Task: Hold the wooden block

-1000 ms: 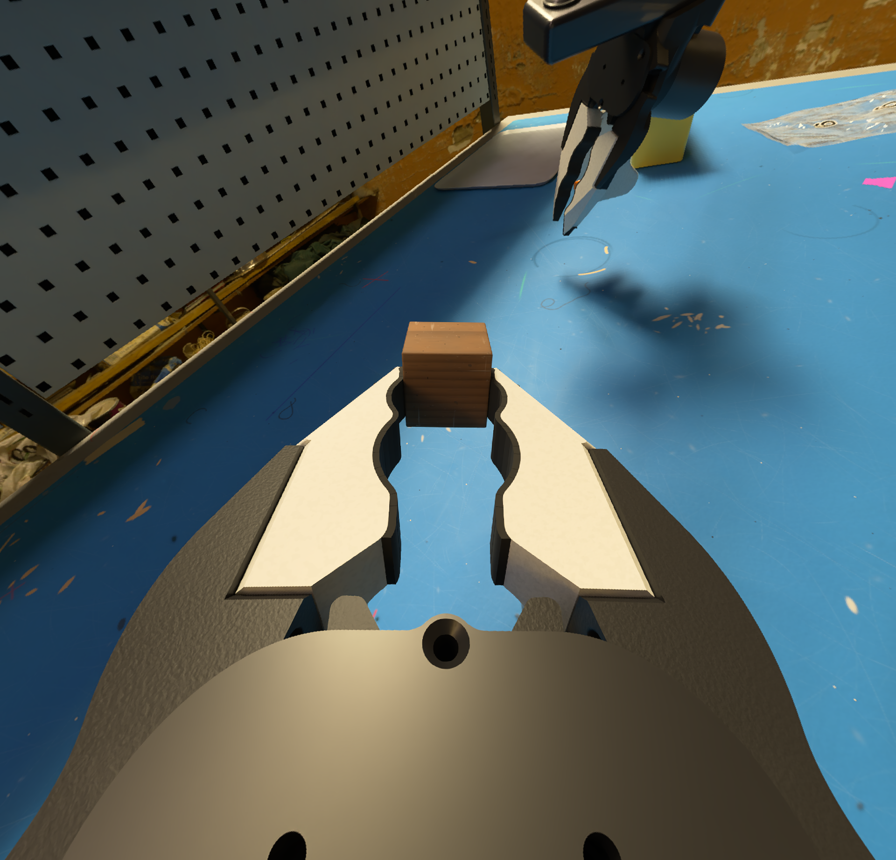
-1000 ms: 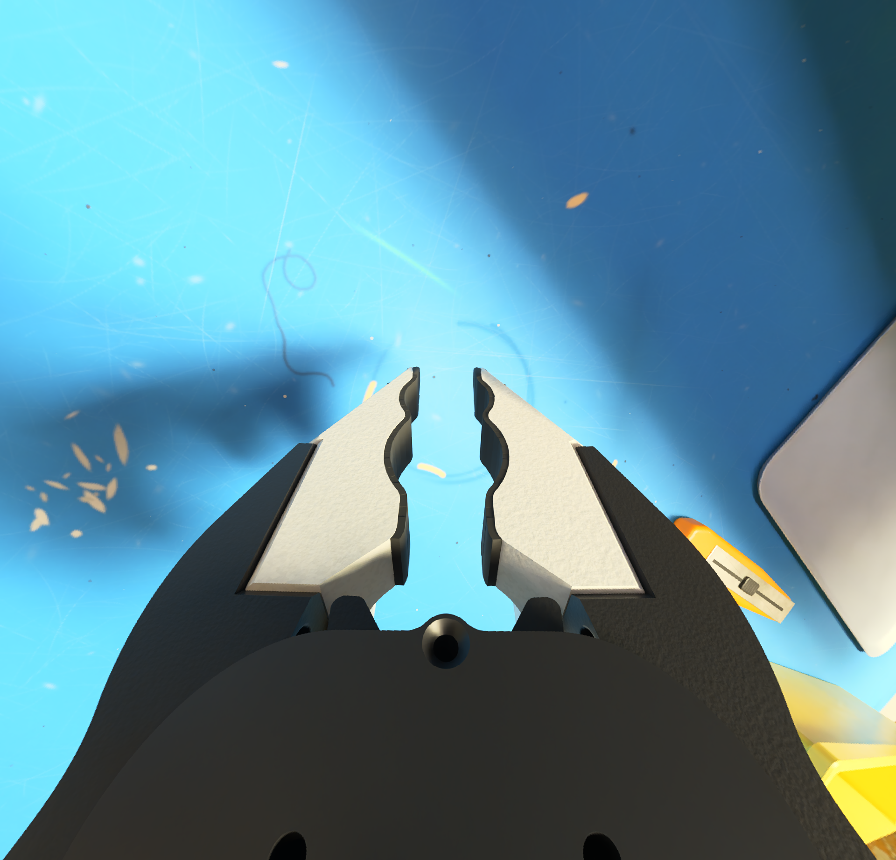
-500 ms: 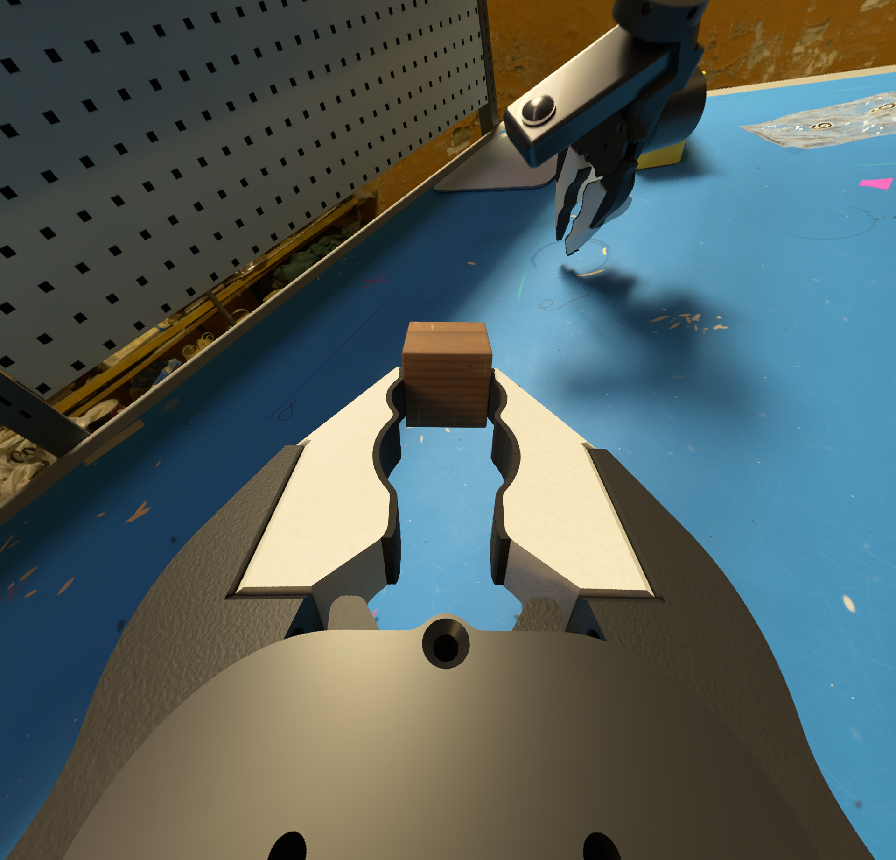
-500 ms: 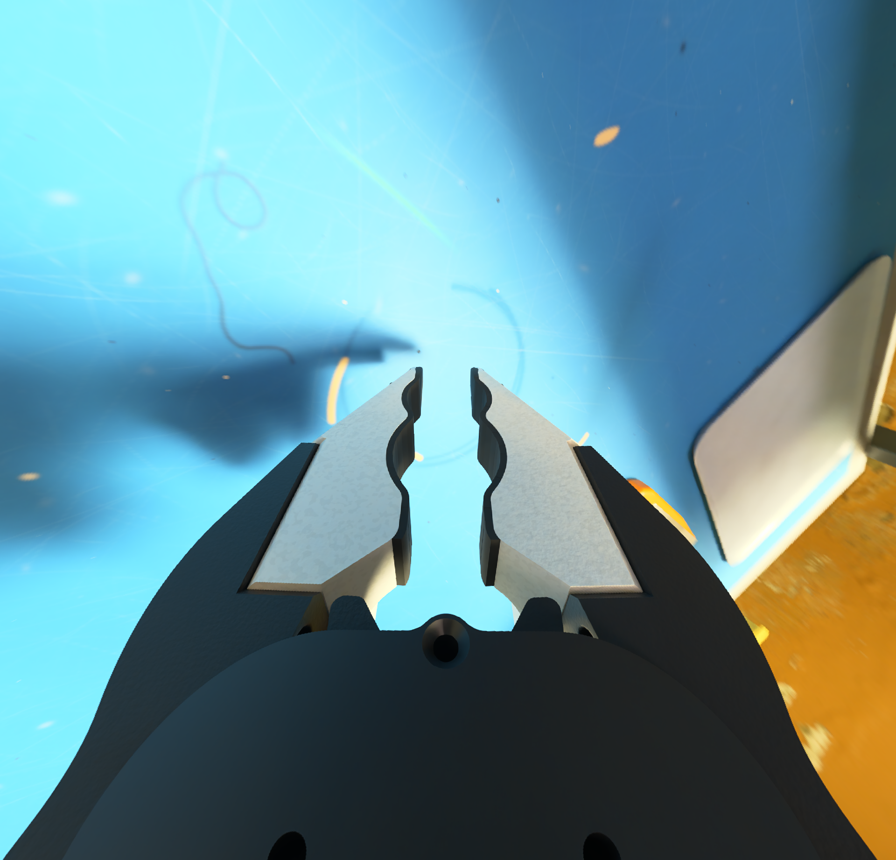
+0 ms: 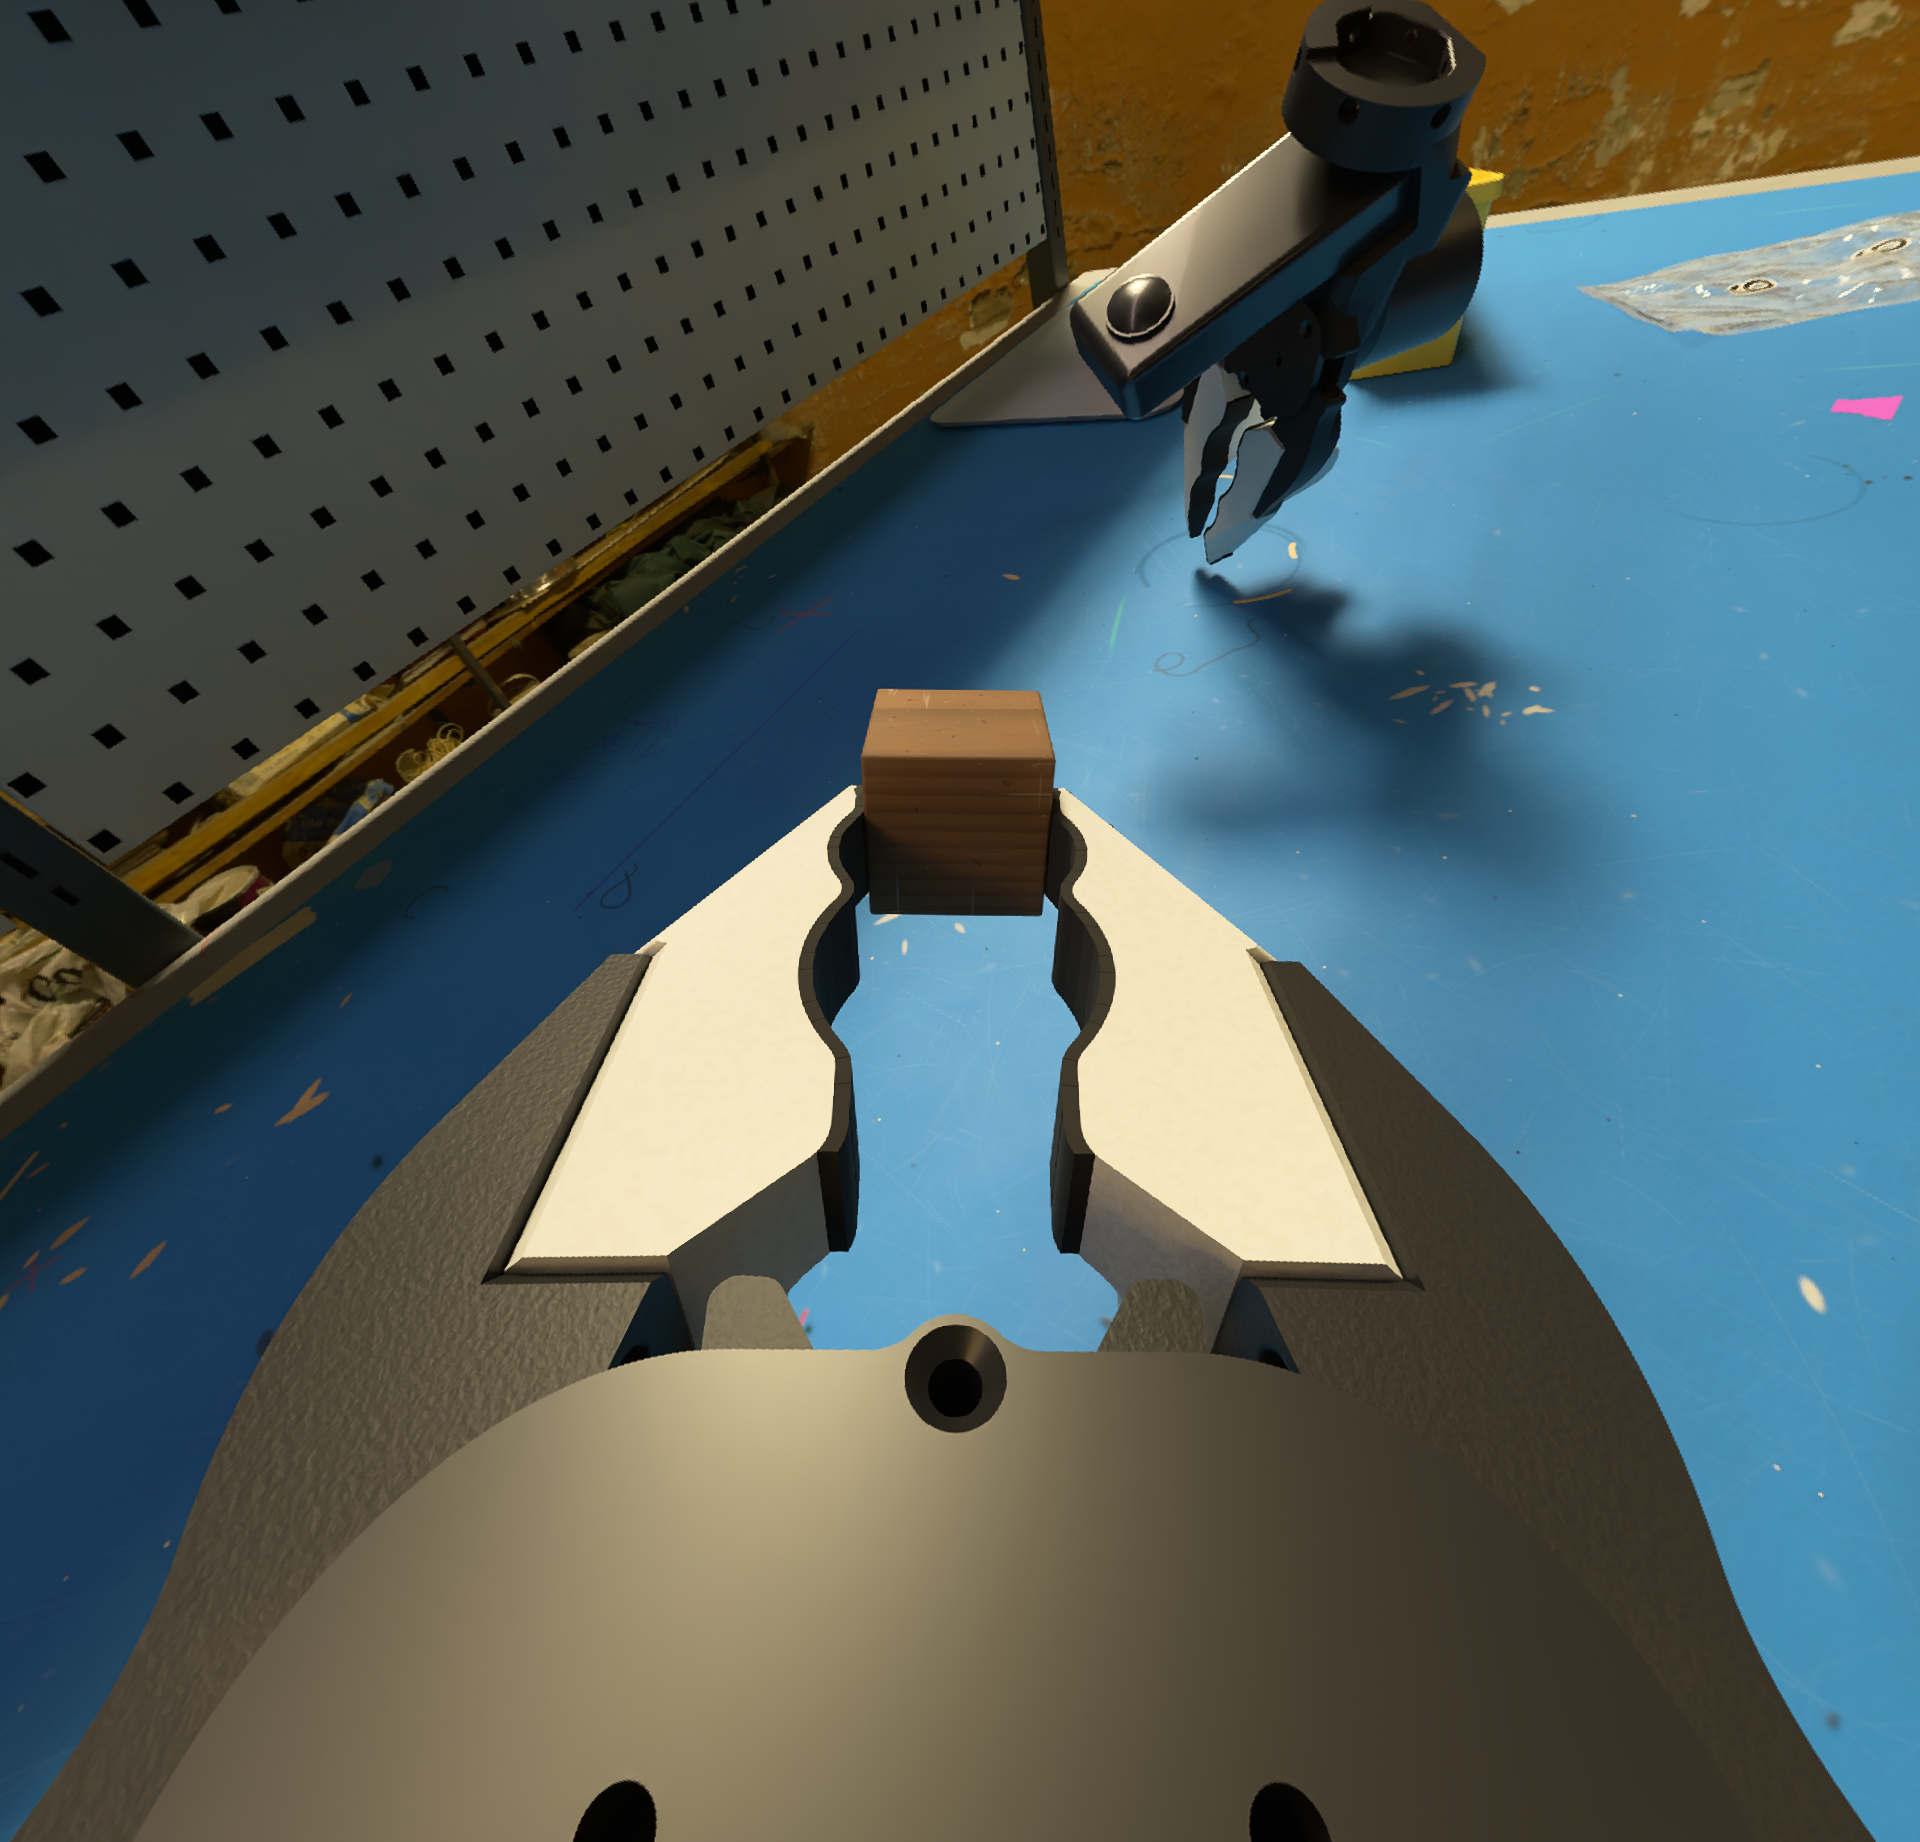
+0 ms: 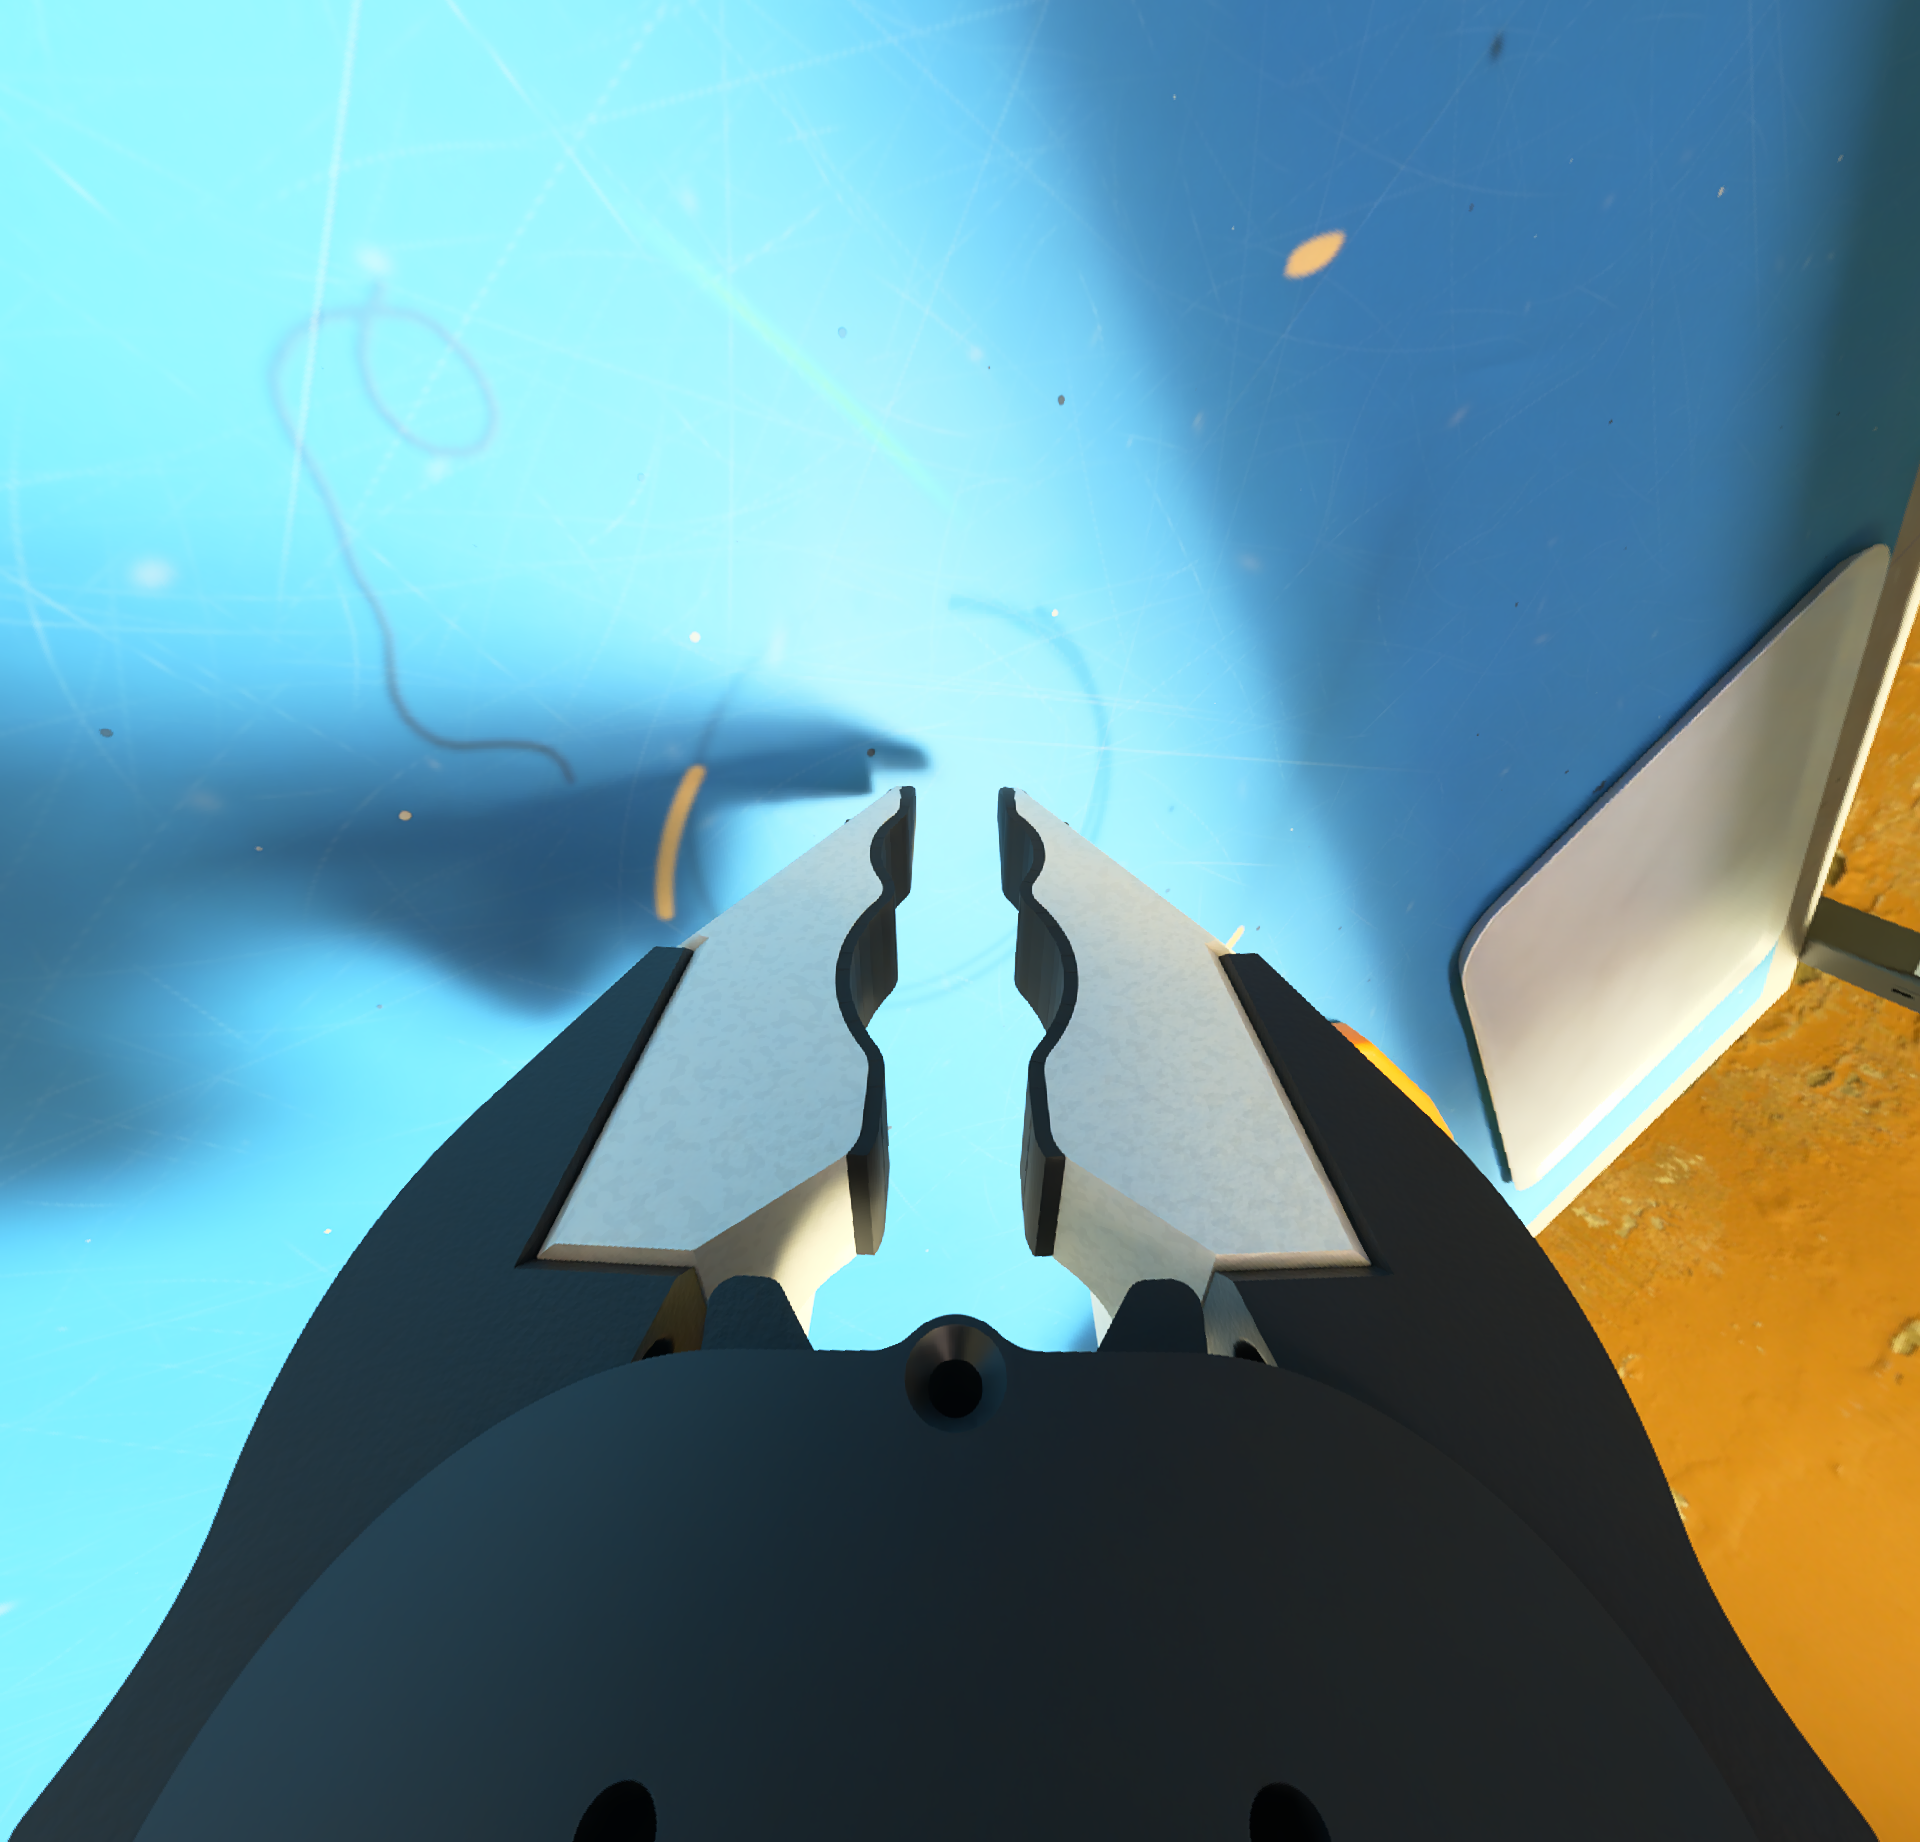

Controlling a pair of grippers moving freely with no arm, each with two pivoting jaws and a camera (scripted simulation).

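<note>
A small brown wooden block [image 5: 954, 826] sits between the tips of my left gripper [image 5: 956, 805], which is shut on it and holds it just above the blue table [image 5: 1558, 1013]. My right gripper [image 6: 956, 800] is empty, with only a narrow gap between its jaws, and points down at bare table close below. It also shows in the left wrist view [image 5: 1231, 525], farther off and to the right of the block, tips just above the table.
A grey pegboard [image 5: 468, 286] stands along the left, and its flat foot plate [image 6: 1642, 857] lies by the table's edge near my right gripper. A yellow block [image 5: 1423, 353] sits behind that gripper. A clear plastic bag [image 5: 1766, 275] lies at the far right.
My right gripper has tilted, moved down towards the table and narrowed its jaws a little. My left gripper and the block have not moved.
</note>
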